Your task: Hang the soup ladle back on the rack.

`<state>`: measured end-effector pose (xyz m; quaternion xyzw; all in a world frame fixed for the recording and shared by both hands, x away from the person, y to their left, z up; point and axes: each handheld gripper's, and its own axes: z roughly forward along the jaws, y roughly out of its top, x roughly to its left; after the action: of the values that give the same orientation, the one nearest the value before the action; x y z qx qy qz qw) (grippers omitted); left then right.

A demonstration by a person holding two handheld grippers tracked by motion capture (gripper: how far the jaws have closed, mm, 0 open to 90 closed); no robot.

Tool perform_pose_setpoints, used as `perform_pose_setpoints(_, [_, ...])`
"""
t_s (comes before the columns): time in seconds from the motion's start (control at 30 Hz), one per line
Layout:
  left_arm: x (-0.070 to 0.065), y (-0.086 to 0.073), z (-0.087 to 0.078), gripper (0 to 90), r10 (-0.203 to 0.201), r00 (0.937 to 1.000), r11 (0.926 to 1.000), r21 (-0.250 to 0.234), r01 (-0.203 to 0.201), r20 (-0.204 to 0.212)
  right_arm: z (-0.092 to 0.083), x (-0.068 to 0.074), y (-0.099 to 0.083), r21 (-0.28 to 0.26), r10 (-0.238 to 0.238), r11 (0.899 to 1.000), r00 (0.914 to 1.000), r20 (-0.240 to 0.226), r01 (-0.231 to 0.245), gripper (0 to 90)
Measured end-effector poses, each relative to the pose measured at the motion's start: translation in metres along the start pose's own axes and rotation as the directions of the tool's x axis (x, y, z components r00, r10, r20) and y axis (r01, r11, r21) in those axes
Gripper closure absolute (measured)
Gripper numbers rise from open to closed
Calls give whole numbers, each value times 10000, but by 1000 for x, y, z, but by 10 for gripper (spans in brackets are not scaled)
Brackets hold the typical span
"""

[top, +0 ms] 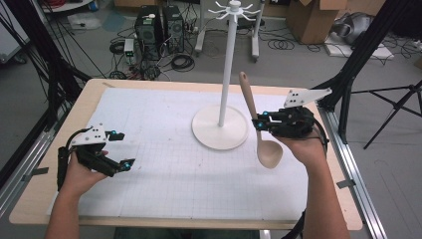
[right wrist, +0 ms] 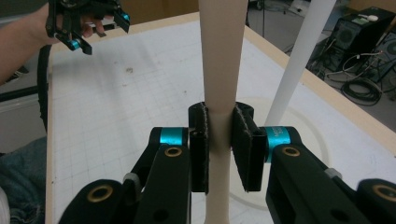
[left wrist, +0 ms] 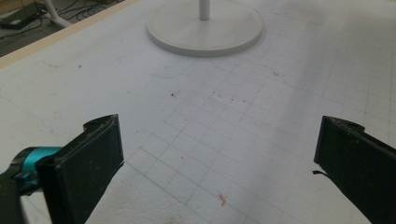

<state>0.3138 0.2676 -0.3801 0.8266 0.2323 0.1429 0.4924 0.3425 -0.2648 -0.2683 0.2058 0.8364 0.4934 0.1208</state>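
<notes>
A pale wooden spoon (top: 256, 122) hangs upright above the table with its bowl down, just right of the white stand's round base (top: 220, 133). My right gripper (top: 259, 123) is shut on the spoon's handle (right wrist: 218, 88), the two pads pressing it from both sides. The stand's thin pole (top: 227, 59) rises to a ring of hooks (top: 234, 11) at the top. At the table's left my left gripper (top: 122, 149) is open with nothing between its jaws, held low over the white gridded mat (left wrist: 210, 130). It shows far off as the left gripper (right wrist: 88, 25) in the right gripper view.
The gridded mat (top: 164, 149) covers most of the wooden tabletop (top: 35, 194). Black frame posts stand at both sides, with metal rails along the table's edges. Computers (top: 159, 27), cables and cardboard boxes (top: 313, 17) sit on the floor beyond the far edge.
</notes>
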Motion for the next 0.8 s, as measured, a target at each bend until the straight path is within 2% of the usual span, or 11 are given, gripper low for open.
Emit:
perform_pose_setpoints(0.33, [0, 0, 1, 17, -13, 10000, 10000, 18, 13, -3, -13, -10, 18, -158, -24, 9999, 10000, -2, 24, 780])
perform_pose_setpoints(0.53, [1, -1, 1, 17, 22, 10000, 10000, 62, -22, -14, -23, -18, 39, 9, -226, 9997, 9995, 210, 226, 780])
perform_pose_setpoints(0.8, [1, -1, 1, 17, 24, 10000, 10000, 47, -24, -14, -35, -31, 61, -150, -104, 9998, 9992, 387, 110, 780])
